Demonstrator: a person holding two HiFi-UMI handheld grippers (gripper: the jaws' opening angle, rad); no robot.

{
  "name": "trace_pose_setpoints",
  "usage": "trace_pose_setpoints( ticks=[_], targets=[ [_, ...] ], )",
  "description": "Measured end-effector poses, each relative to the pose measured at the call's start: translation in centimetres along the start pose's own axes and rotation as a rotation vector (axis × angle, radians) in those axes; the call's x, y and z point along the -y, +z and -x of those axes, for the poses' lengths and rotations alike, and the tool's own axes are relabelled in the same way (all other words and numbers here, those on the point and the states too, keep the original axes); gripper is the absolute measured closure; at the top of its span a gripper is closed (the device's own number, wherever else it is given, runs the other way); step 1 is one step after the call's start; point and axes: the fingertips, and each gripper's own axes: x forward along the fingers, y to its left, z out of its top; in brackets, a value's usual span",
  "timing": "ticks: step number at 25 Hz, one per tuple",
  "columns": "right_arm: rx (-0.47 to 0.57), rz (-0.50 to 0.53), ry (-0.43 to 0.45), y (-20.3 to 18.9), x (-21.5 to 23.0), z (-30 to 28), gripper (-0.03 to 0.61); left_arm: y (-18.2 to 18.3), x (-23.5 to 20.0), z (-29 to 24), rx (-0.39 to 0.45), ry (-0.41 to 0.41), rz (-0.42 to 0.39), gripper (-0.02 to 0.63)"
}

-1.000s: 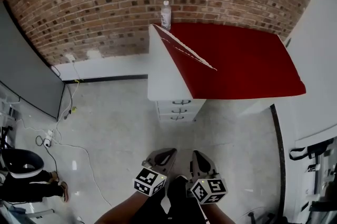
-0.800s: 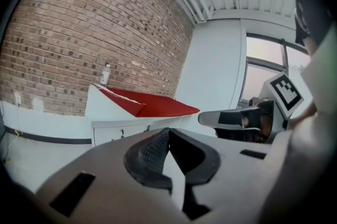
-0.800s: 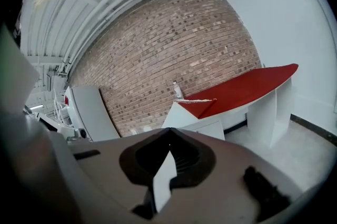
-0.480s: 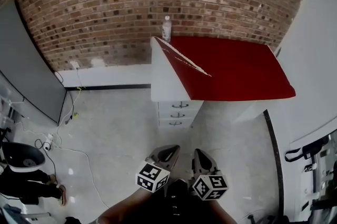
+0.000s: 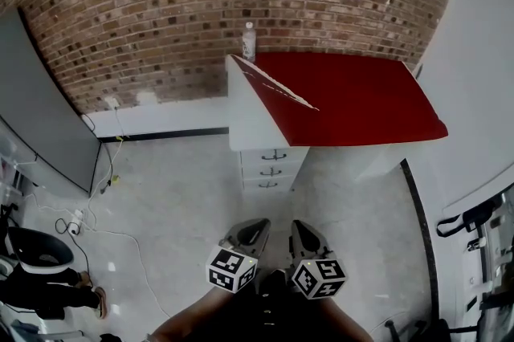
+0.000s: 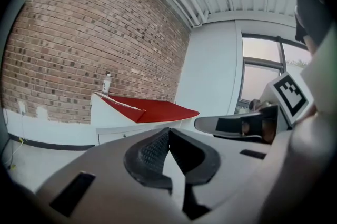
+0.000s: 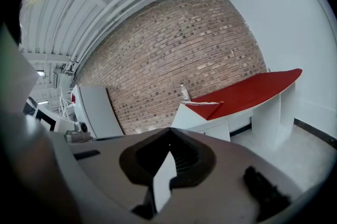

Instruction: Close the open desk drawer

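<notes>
- Far left, one flat grey panel (image 5: 40, 124) stands by the brick wall (image 5: 161, 3), whose rough red-brown courses fill the far side.
- Thin cables (image 5: 92, 230) trail over the pale, glossy floor (image 5: 177, 188) below the panel.
- My left claw (image 5: 259, 226) hangs near me, above the floor. Its two jaws are pressed together with nothing between the black dimpled pads (image 6: 151, 152), and one cube (image 5: 231, 268) of square markers rides on its back.
- One clear bottle (image 5: 249, 41) with a white cap stands upright on the desk's far left corner, by the bricks.
- Three white drawers (image 5: 271, 170) sit stacked under the desk's left end, each with one dark curved handle (image 5: 273, 156). They are well apart from both claws, and I cannot tell which one stands out.
- My right claw (image 5: 299, 228), just beside the left, is likewise clamped to and empty.
- The desk (image 5: 361, 99) has a smooth red top with a rounded right edge and white sides.
- A plain white wall (image 5: 482, 51) closes the right.
</notes>
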Motion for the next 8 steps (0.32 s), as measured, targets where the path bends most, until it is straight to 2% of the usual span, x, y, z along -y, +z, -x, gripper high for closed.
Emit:
trace_pose_setpoints(
  ticks=[8],
  targets=[
    [-0.001,-0.002,-0.011,-0.25,0.09,-0.16,0.566,-0.3,-0.42,0.27,0.002,0.008,0.009,0.603]
  ],
)
